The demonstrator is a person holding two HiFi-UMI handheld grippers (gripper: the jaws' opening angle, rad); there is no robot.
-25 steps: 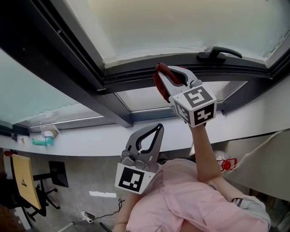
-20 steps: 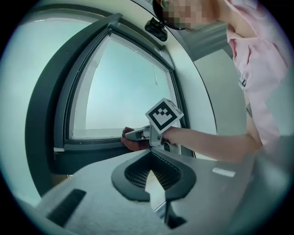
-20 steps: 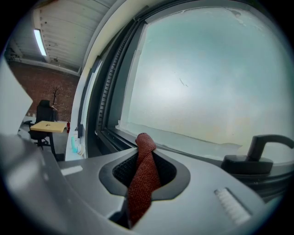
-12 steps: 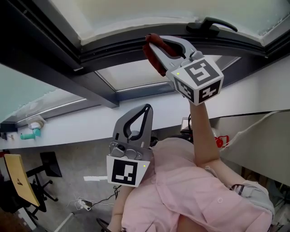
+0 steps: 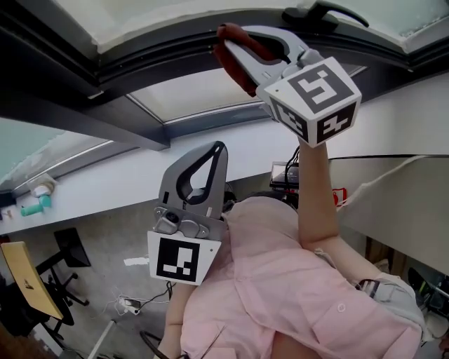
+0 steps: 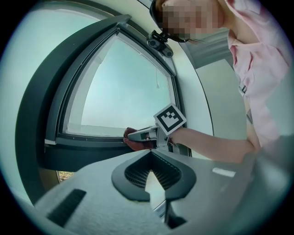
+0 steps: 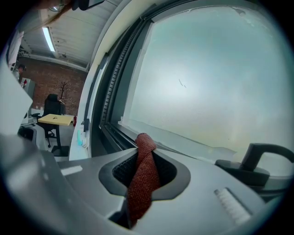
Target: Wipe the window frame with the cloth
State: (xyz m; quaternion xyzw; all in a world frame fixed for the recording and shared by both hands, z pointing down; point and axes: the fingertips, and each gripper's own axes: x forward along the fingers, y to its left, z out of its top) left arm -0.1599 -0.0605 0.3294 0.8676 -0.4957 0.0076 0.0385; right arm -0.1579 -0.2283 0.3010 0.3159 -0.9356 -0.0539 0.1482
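Hanging low before pink shirt (image 5: pixel 280 280), left tool (image 5: pixel 217 148) is showing jaws together, nothing between. Right tool (image 5: pixel 228 43) is clamping red cloth (image 5: pixel 242 78), pressing it against dark window frame (image 5: pixel 154 56), beside handle (image 5: pixel 319 12).

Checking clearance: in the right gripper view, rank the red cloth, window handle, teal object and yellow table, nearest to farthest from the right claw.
1. red cloth, clamped in the right claw.
2. window handle, close at right.
3. teal object, farther off, left.
4. yellow table, far left, deepest.
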